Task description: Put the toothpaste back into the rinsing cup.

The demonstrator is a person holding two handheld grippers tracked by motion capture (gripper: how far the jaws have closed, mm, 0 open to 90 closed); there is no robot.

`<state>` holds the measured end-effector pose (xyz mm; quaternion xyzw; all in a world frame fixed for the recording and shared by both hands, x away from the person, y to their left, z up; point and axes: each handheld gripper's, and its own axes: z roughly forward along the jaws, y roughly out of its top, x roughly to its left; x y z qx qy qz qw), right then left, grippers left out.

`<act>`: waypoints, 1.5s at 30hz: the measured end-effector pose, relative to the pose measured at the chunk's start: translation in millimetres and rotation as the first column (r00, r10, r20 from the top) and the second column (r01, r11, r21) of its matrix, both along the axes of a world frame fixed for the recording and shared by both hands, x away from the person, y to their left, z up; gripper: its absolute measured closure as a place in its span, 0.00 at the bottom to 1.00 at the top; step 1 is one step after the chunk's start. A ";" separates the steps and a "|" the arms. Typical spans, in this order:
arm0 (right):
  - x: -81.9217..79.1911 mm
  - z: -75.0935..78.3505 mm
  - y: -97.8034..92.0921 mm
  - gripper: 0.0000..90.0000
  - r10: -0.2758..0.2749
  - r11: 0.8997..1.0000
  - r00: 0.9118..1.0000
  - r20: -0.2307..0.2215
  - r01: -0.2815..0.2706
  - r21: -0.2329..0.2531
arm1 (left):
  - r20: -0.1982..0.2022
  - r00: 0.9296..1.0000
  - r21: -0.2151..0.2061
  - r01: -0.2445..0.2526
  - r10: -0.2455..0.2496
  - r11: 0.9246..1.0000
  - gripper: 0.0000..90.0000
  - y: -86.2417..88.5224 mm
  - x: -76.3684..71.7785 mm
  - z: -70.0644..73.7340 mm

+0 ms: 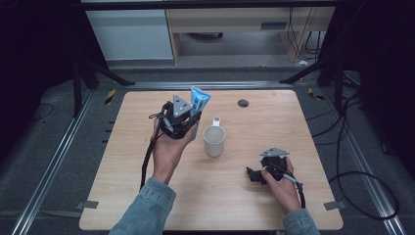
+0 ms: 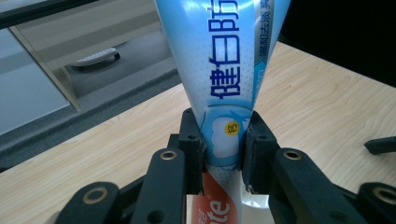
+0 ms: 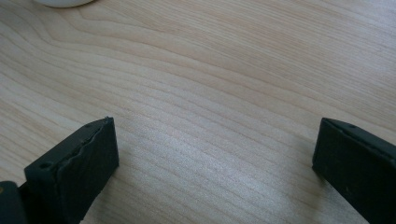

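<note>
Holding: the left gripper (image 1: pixel 188 122) pinches a toothpaste tube (image 1: pixel 199 100) between its jaws, lifted off the table (image 1: pixel 274 117) with the crimped end up.
Tube position: just left of the cream mug (image 1: pixel 214 140), not yet over it.
Right gripper (image 1: pixel 259 174): jaws spread wide, nothing between them, low over bare wood.
Done: the pick-up looks complete.
Left: probably carrying the tube over the mug, lowering it in, letting go.
</note>
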<state>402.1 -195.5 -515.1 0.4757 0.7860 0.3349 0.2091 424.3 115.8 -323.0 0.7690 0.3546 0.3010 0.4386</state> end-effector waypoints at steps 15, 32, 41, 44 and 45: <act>-0.1 0.1 0.2 0.01 -0.001 1.000 1.000 -0.001 0.001 0.003 | 0.151 0.989 -0.112 0.022 -0.005 0.993 0.80 -2.9 -12.7 0.0; -0.1 0.0 0.2 0.01 -0.002 1.000 1.000 -0.001 0.002 0.003 | 0.225 0.974 -0.163 0.029 0.008 0.986 0.81 -1.1 -10.4 2.9; -0.1 0.1 0.2 0.01 -0.001 1.000 1.000 -0.001 0.001 0.004 | 0.261 0.965 -0.200 0.049 0.005 0.978 0.81 -4.5 -8.8 7.6; 0.0 0.0 0.1 0.01 0.000 1.000 1.000 0.000 0.000 0.000 | 0.276 0.961 -0.206 0.063 -0.003 0.977 0.81 -5.7 -10.6 8.4; -0.1 0.1 0.3 0.01 -0.001 1.000 1.000 -0.001 0.001 0.005 | 0.278 0.961 -0.210 0.066 -0.005 0.976 0.81 -5.9 -10.9 8.3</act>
